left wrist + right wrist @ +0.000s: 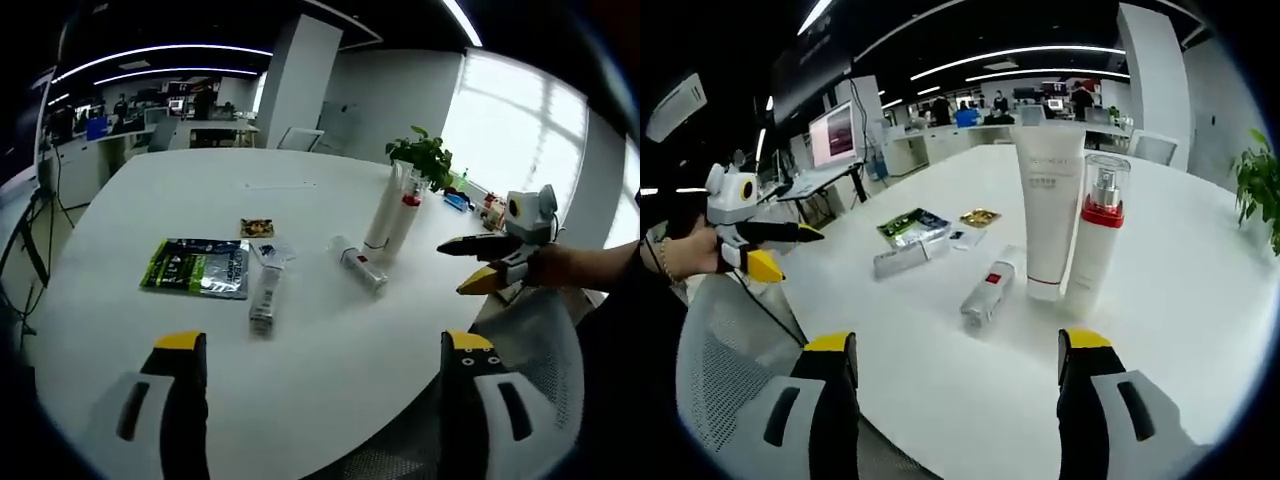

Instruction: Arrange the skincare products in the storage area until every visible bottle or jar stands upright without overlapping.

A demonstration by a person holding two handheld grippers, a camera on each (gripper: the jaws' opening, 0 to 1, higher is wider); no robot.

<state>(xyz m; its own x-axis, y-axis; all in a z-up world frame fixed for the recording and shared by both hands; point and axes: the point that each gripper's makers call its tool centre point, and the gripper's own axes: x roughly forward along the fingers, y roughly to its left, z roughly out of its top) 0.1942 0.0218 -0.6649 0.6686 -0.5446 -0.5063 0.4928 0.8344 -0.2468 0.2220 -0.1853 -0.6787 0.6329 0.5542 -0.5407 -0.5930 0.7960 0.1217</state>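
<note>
We are seeing a white tube (1050, 205) and a red-collared pump bottle (1095, 235) standing upright side by side on the white table (1200, 300), near its edge. A small red-labelled bottle (985, 293) is lying flat just beside them, ahead of our right gripper (958, 375), whose jaws are spread and holding nothing. Another tube (266, 296) is lying beside a green packet (197, 267) toward the table's middle. Our left gripper (320, 370) is also spread wide, near the table's edge.

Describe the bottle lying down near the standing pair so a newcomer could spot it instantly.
On the white table, find the two upright containers: a tall white tube and a red-collared pump bottle. Just beside the tube's base lies a small bottle. It is the one on its side there, pale with a red label.
</note>
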